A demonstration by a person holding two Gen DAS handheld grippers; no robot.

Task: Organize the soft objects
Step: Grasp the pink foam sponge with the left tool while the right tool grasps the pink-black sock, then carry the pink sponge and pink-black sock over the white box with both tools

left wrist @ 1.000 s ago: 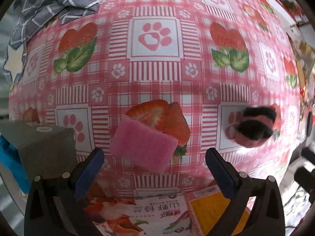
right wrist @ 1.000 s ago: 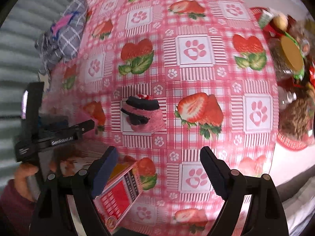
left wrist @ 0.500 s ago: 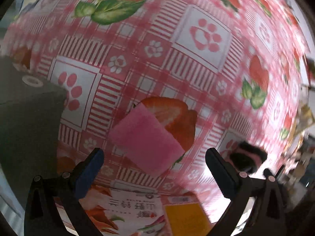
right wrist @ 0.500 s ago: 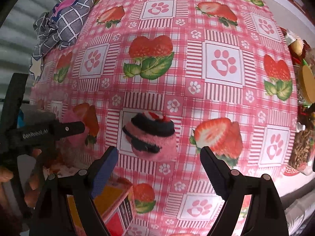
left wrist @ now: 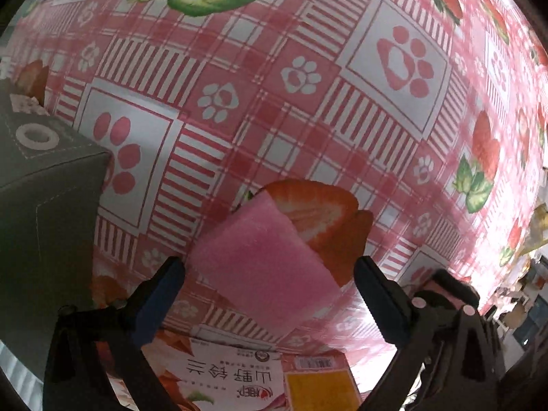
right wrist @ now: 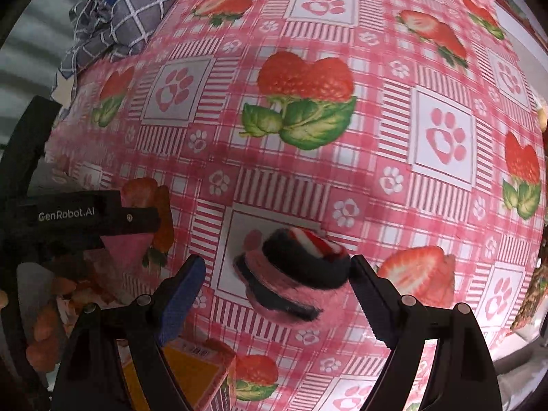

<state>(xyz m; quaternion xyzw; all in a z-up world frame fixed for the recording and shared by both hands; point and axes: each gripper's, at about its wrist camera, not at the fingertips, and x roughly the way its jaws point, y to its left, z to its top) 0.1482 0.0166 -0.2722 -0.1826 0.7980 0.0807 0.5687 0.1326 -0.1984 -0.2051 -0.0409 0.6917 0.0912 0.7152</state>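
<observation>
While both grippers point down at the pink strawberry-and-paw tablecloth, each has a soft thing between its spread jaws. The left gripper stands open over a pink sponge, which lies flat on the cloth across a printed strawberry; its blue pads are either side of the sponge and neither presses on it, though the left pad sits just beside the sponge's near-left corner. Left of it is a grey felt box with a white eyelet in its top face, and at the near edge lies a printed snack packet with an orange panel.

The right gripper is also open, its jaws having just been closing a little, with the rolled pink-and-black sock between them (a red-and-white striped patch shows on its top). The right pad looks to be at the sock's right edge, but whether it touches I cannot tell; the left pad is clear of it. The sock rests on a white paw square of the cloth. At far left a crumpled grey checked cloth lies on the table, and an orange box sits at the near edge.
</observation>
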